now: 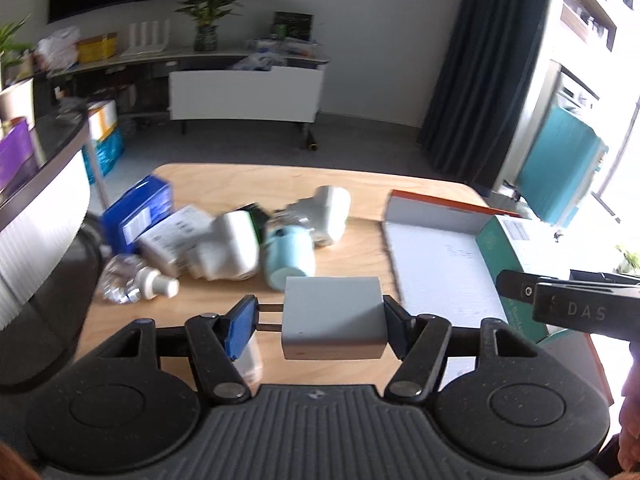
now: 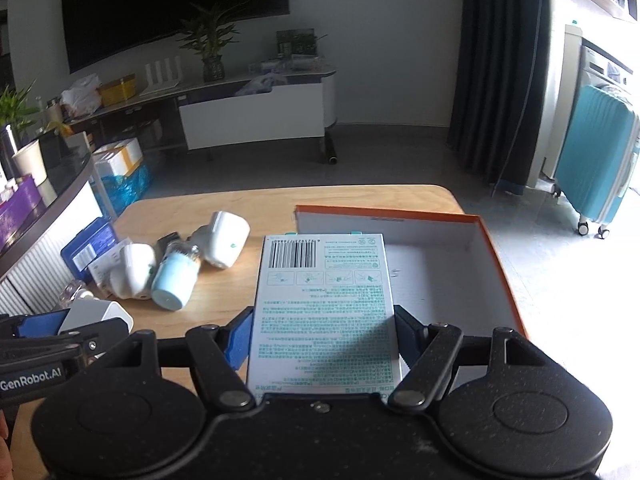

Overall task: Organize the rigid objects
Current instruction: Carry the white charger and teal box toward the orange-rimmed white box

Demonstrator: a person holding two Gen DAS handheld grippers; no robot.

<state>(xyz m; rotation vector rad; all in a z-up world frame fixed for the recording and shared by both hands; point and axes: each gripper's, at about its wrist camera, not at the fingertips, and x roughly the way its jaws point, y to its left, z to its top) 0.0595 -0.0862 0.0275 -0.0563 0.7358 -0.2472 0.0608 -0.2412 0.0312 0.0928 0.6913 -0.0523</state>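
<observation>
1. I am holding a grey charger block [image 1: 334, 316] in my left gripper [image 1: 320, 320]; its two metal prongs are pointing at the blue pad on one side and the black pad is pressing its other side, so the jaws are clamped on it above the wooden table [image 1: 352, 188].
2. I am gripping a white carton with green print [image 2: 326, 312] in my right gripper [image 2: 323, 336]; both pads are pressing its long edges, and its barcode end is pointing away from me.
3. That carton is hanging over the near left part of an open orange-rimmed box [image 2: 492, 240], whose white floor is showing bare to the right of it.
4. In the left wrist view the same carton is appearing as a green-sided box at the right edge, over the orange-rimmed box.
5. To the left on the table a loose cluster is lying: a pale blue cup [image 2: 174, 280] on its side, two white plug-in devices [image 2: 224, 240], a blue packet [image 2: 86, 248] and a clear bottle with a white cap [image 1: 136, 280].
6. The left wrist view is blurring that cluster, so I am not telling finer detail there.
7. Beyond the table a teal suitcase [image 2: 596, 164] is standing by a dark curtain.
</observation>
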